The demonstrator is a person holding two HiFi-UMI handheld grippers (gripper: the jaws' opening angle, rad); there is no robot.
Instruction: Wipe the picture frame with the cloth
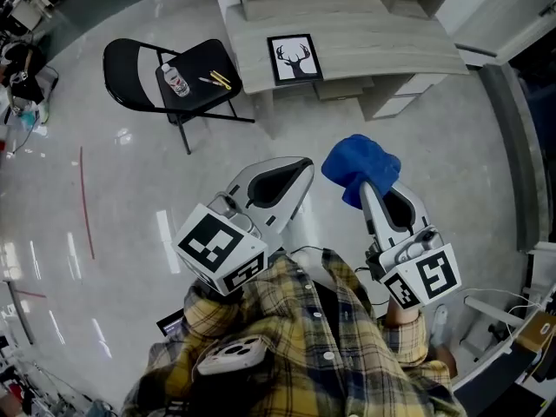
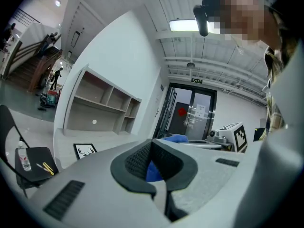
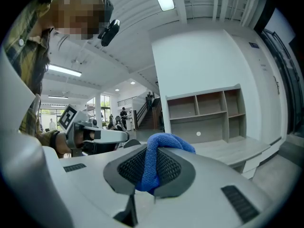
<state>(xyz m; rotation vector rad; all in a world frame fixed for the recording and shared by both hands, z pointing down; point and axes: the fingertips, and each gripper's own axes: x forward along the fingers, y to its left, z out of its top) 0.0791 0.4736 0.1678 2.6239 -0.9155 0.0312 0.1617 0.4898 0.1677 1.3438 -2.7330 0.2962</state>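
Had the bunched blue microfibre cloth [image 1: 356, 165] pinched firmly in the right gripper [image 1: 372, 189] and the left gripper [image 1: 300, 168] clamped shut on nothing, both well short of the pale wood-grain desk [image 1: 365, 46], with the black deer-silhouette picture frame [image 1: 294, 58] sitting on that desk near its front edge. Looked propped rather than flat from the left gripper view, so could've easily tipped or skidded back across the desk under a one-sided push with nothing bracing it. Could also have snagged the wad on the frame's edge and yanked it out of the jaws.
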